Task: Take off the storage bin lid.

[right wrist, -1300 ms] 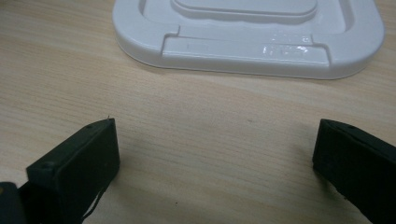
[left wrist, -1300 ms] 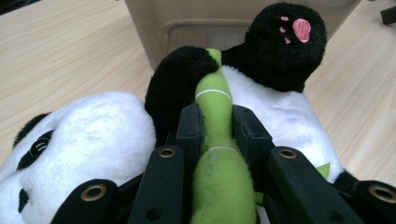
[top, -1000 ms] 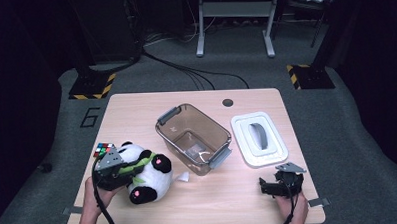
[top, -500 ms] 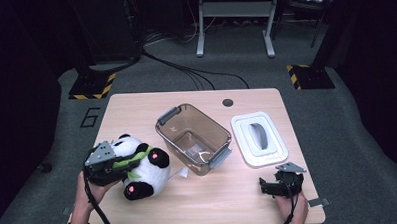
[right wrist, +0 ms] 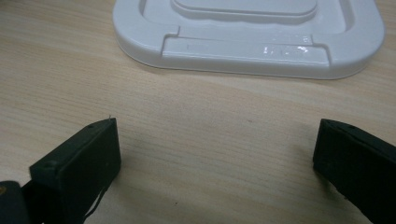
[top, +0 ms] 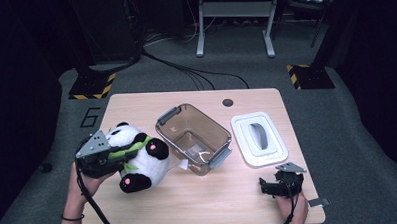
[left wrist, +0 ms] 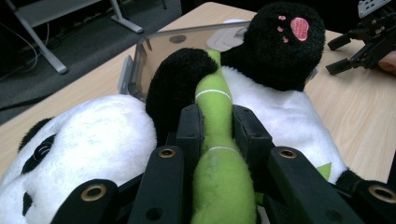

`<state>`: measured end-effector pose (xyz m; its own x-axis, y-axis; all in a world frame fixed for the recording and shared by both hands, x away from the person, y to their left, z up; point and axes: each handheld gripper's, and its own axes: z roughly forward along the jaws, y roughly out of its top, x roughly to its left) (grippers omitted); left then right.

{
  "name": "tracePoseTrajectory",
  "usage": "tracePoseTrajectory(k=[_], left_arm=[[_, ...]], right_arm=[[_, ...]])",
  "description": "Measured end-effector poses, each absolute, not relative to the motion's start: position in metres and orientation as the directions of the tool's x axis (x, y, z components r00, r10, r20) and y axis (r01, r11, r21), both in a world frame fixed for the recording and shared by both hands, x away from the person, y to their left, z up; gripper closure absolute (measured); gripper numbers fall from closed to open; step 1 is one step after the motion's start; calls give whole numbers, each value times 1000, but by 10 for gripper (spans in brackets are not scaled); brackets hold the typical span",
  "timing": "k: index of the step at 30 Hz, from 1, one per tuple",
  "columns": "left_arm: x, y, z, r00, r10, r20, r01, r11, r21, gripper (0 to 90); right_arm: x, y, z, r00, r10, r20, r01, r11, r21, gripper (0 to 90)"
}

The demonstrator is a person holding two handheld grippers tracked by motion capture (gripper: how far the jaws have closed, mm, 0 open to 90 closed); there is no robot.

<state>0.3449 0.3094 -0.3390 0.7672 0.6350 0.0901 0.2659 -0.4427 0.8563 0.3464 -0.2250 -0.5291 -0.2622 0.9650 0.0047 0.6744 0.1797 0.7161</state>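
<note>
Dark workshop floor with cables and a metal stand surrounds a pale wooden bench point(top: 154, 203), where a plush panda point(top: 138, 156) sits at the person's left, just beside a clear brown plastic bin point(top: 193, 138) standing open near the middle. To the bin's right lies its white lid point(top: 259, 138), flat on the bench.

Left gripper point(left wrist: 219, 135) has its jaws closed narrow on the green bamboo stalk point(left wrist: 215, 154) sewn to the panda's front, so the toy hangs from that stalk; whether the panda's bottom rests on the bench or is clear of it I cannot tell. In the left gripper view the stalk runs straight away from the jaws, and past it the bin's near wall point(left wrist: 187, 46) stands directly ahead. That is the relation that matters: the bin lies forward of the jaws along the stalk's own line, toward the person's right, with the panda's long body lying roughly across that path.

Right gripper point(top: 281, 183) rests low at the bench's near right corner, jaws spread wide and holding nothing, with the lid's edge point(right wrist: 247, 51) just ahead of it. The left hand is plainly the nearer one to the toy and the bin
</note>
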Motion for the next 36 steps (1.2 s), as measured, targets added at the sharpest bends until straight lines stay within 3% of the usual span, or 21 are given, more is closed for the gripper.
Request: tracePoseTrajectory(k=[19, 36], left_arm=[[368, 292, -292, 785, 595, 174, 178, -485, 856, 746], [395, 267, -267, 812, 552, 192, 137, -499, 855, 746]], right_arm=[[346, -225, -529, -264, 964, 5, 673, 181, 717, 2], [346, -225, -529, -261, 965, 7, 674, 177, 717, 4]])
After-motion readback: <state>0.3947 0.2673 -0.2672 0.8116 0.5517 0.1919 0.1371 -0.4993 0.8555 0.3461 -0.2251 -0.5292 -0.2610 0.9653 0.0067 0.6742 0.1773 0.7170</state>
